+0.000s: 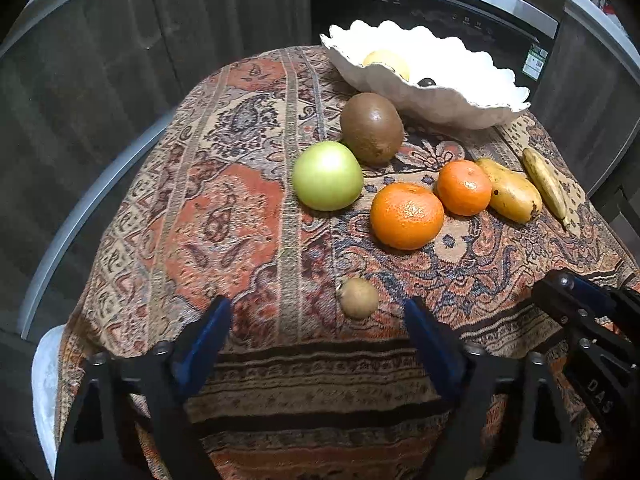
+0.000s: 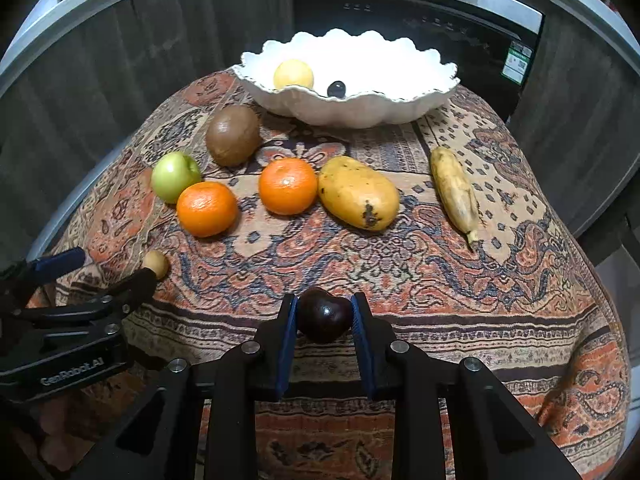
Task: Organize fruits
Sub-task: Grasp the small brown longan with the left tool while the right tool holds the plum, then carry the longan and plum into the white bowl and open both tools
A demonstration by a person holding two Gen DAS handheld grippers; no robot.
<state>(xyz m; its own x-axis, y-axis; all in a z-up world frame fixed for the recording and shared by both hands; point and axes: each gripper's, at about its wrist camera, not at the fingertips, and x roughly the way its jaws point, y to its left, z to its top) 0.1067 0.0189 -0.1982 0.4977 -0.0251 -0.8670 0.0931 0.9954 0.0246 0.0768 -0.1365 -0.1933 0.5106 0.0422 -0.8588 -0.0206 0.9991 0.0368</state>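
Observation:
My right gripper (image 2: 325,316) is shut on a dark cherry (image 2: 323,315), low over the cloth's front part. My left gripper (image 1: 318,312) is open, its fingers either side of a small tan longan (image 1: 358,298) lying on the cloth. The white scalloped bowl (image 2: 360,110) at the back holds a yellow fruit (image 2: 293,74) and a dark grape (image 2: 337,89). On the cloth lie a kiwi (image 2: 233,134), a green apple (image 2: 175,176), two mandarins (image 2: 207,209) (image 2: 288,186), a mango (image 2: 358,193) and a banana (image 2: 454,190).
The patterned cloth (image 2: 400,264) covers a rounded table that drops off at all sides. A dark oven front (image 2: 420,20) and cabinets stand behind the bowl. The left gripper's body (image 2: 72,320) sits at the left in the right wrist view.

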